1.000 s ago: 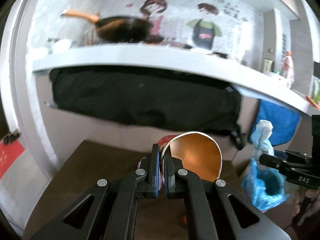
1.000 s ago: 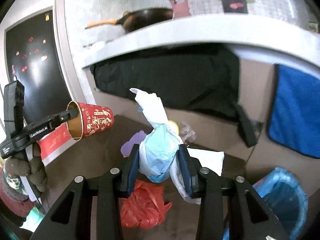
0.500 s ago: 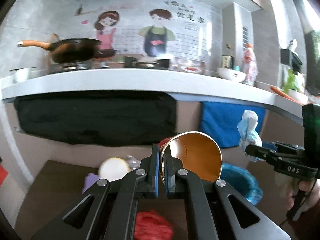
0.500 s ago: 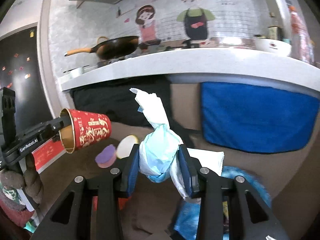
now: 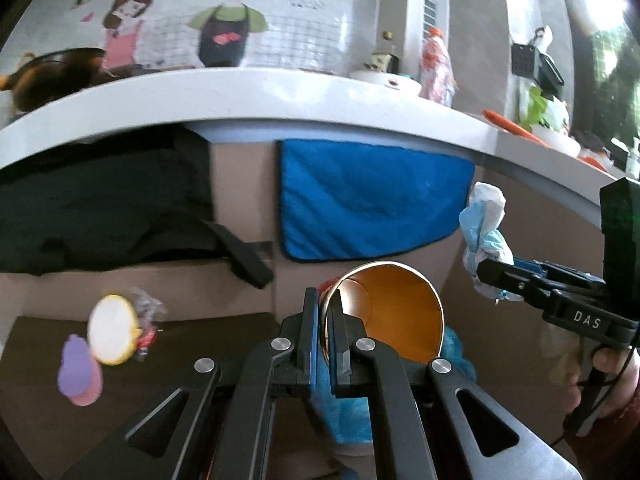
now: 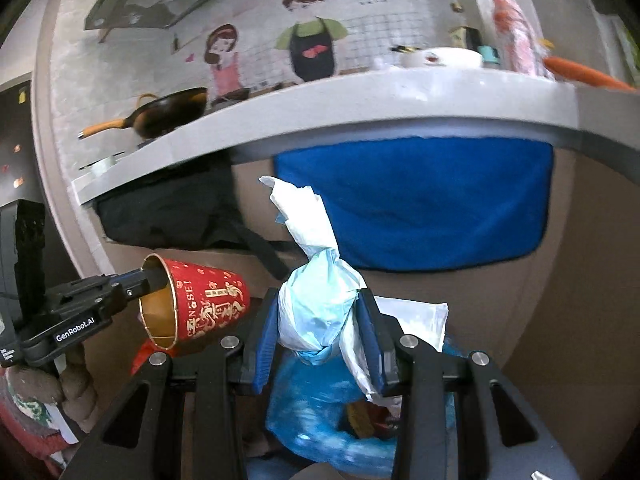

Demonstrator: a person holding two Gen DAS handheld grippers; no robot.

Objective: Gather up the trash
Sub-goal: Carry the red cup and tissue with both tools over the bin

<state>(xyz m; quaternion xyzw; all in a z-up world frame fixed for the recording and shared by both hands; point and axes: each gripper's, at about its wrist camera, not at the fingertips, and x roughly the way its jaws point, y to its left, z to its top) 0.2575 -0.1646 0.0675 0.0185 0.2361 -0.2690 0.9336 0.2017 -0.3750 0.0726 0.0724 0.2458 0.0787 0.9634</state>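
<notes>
My left gripper (image 5: pixel 325 332) is shut on the rim of a red paper cup (image 5: pixel 394 316) with a gold inside; the cup also shows in the right wrist view (image 6: pixel 200 304), tipped on its side. My right gripper (image 6: pixel 318 336) is shut on a crumpled wad of blue and white tissue (image 6: pixel 316 304), which also shows in the left wrist view (image 5: pixel 484 224). A trash bin lined with a blue bag (image 6: pixel 316 420) sits just below both grippers, with some trash inside.
A yellow-rimmed lid (image 5: pixel 110 330), a purple lid (image 5: pixel 78 370) and a clear wrapper (image 5: pixel 146 312) lie on the dark floor at left. A red bag (image 6: pixel 142 354) lies below the cup. A blue towel (image 5: pixel 372 204) and black cloth (image 5: pixel 104 204) hang under the counter (image 5: pixel 280 100).
Both grippers have swung to the right with their loads, from the black cloth towards the blue towel. The blue-lined bin is now directly under them.
</notes>
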